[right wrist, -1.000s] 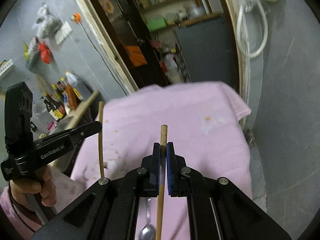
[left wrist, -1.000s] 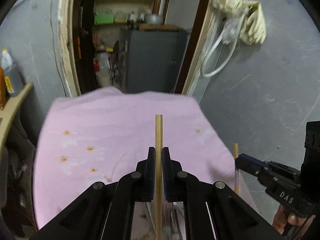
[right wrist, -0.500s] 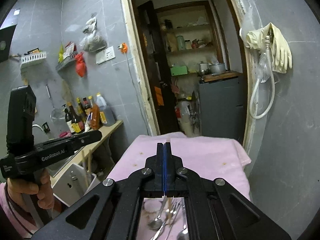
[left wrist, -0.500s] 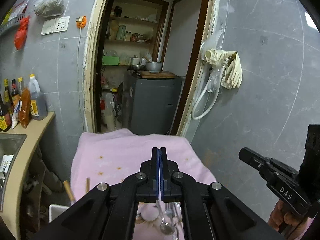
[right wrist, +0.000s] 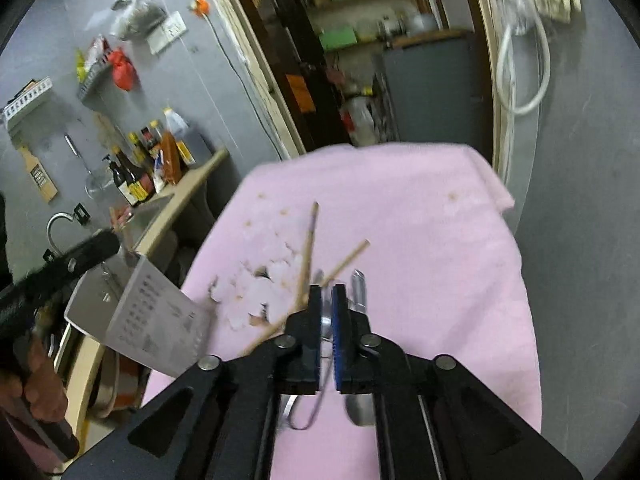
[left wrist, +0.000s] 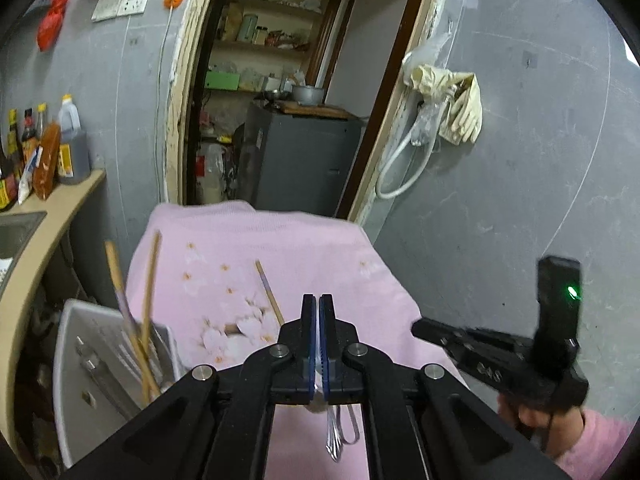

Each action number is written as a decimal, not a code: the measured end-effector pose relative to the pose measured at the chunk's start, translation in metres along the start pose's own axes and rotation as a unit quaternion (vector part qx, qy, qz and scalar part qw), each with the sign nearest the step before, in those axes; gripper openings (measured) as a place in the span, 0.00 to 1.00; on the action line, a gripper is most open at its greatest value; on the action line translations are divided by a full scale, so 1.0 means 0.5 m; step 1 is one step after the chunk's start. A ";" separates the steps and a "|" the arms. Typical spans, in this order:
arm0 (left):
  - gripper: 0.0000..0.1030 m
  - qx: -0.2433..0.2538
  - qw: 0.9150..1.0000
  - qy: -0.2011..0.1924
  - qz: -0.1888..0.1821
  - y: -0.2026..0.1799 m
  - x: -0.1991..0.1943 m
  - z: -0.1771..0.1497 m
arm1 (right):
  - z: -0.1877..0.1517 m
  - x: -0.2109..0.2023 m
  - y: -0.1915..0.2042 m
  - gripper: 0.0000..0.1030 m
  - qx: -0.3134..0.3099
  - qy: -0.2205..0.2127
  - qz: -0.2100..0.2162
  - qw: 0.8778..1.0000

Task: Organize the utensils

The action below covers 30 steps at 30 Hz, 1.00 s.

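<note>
A white utensil holder (left wrist: 100,376) stands at the left edge of the pink cloth (left wrist: 312,248) with two chopsticks (left wrist: 132,320) and metal utensils in it; it also shows in the right wrist view (right wrist: 148,312). My left gripper (left wrist: 318,316) is shut and empty above metal utensils (left wrist: 336,432). One chopstick (left wrist: 270,298) lies on the cloth ahead. My right gripper (right wrist: 327,304) has its jaws slightly apart and holds nothing, above two crossed chopsticks (right wrist: 308,256) and spoons (right wrist: 358,284).
A counter with sauce bottles (left wrist: 40,156) and a sink is on the left. A doorway with shelves and a grey cabinet (left wrist: 296,156) lies beyond the cloth. A grey wall with hanging gloves (left wrist: 452,104) is on the right.
A second ago each gripper was shut on a chopstick. Both chopsticks were let go by half a second ago. Both grippers then lowered toward the cloth, and the right jaws have parted slightly.
</note>
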<state>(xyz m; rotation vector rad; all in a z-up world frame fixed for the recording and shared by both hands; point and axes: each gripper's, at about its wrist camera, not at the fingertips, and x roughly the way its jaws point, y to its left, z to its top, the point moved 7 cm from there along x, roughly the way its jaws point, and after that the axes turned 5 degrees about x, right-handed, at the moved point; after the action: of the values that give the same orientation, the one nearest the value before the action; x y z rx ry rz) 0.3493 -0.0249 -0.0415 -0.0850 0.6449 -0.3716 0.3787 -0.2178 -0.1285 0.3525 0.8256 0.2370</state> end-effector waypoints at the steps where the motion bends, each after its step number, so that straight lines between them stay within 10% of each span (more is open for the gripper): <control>1: 0.07 -0.002 1.000 0.007 0.002 -0.003 0.008 -0.011 | 0.000 0.008 -0.013 0.19 0.002 0.004 0.001 1.000; 9: 0.28 -0.022 0.999 0.045 0.021 -0.014 0.117 -0.027 | -0.001 0.102 -0.096 0.23 0.002 0.042 0.003 0.999; 30: 0.21 -0.080 0.969 0.227 0.057 0.119 0.530 -0.060 | -0.026 0.375 -0.059 0.23 0.061 0.160 0.105 0.980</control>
<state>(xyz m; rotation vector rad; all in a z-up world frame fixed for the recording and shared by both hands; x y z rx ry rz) 0.5448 -0.0646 -0.2280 -0.1180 1.1283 -0.2265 0.4941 -0.1784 -0.2745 0.5270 1.1251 0.4502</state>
